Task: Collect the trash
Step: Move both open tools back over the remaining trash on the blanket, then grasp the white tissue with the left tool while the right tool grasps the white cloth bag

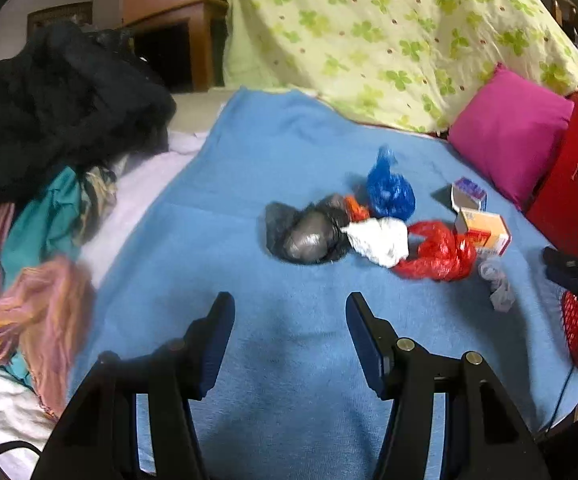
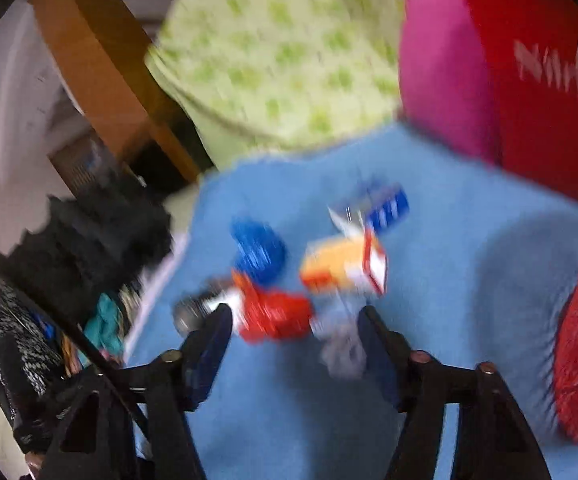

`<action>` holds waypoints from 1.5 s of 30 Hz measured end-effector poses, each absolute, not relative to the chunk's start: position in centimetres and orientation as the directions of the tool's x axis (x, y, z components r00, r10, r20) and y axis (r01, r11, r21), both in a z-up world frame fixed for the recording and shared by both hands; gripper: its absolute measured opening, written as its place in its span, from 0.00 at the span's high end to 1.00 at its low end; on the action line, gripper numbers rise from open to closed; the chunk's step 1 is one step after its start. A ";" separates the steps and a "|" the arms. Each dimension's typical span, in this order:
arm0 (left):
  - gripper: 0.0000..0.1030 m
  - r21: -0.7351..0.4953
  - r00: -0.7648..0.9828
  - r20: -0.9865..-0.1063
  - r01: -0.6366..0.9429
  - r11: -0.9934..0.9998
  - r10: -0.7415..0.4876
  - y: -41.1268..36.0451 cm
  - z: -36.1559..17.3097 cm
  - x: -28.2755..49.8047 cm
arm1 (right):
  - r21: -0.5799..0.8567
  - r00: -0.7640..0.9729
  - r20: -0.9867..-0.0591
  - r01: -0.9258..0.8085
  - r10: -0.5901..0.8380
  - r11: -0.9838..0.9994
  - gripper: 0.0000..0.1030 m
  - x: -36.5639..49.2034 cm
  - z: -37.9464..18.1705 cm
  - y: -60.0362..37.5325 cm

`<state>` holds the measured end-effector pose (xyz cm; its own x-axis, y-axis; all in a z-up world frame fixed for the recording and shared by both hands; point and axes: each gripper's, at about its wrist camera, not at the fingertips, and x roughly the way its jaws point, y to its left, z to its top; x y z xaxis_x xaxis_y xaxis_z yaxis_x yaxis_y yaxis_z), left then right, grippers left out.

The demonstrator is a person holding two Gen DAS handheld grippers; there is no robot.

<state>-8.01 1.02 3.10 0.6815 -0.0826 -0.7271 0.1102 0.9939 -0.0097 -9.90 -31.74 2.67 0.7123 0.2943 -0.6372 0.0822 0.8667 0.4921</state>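
Both grippers — left [image 1: 291,308], right [image 2: 295,322] — hover with jaws spread, empty; take the red bag [image 1: 439,254] first, pinching a bunched fold.

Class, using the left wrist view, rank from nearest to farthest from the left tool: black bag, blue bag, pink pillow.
1. Black bag, just ahead of the left tool.
2. Blue bag, behind it, slightly right.
3. Pink pillow, far right.
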 end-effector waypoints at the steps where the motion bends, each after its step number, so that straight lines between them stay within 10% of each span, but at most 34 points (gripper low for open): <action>1: 0.43 -0.011 0.675 -0.732 0.119 0.993 -0.090 0.7 2.8 -8.0 | 0.476 0.683 -0.671 0.099 0.288 0.874 0.50 -9.2 1.7 -31.5; 17: 0.49 0.019 0.641 -0.730 0.365 0.931 -0.237 -5.5 2.9 -0.4 | 0.370 0.576 -0.797 0.224 0.184 0.901 0.76 -4.8 -3.2 -31.0; 26: 0.57 0.022 0.533 -0.814 0.427 0.904 -0.232 -9.7 -1.0 4.9 | 0.418 0.572 -0.787 0.220 0.231 0.882 0.76 -5.7 -2.8 -32.6; 36: 0.92 -0.076 0.443 -0.836 0.489 0.869 -0.322 -10.2 -3.0 4.6 | 0.456 0.558 -0.787 0.238 0.264 0.858 0.70 -4.9 -3.3 -32.6; 45: 0.94 -0.035 0.482 -0.820 0.495 0.868 -0.308 -9.5 -2.1 3.4 | 0.406 0.554 -0.801 0.222 0.229 0.886 0.65 -4.5 -4.5 -31.6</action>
<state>3.39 -9.51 -2.12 0.4824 -0.3082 -0.8200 0.4948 0.8683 -0.0352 -4.52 -31.55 -4.50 0.5535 0.2287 -0.8008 0.2218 0.8863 0.4065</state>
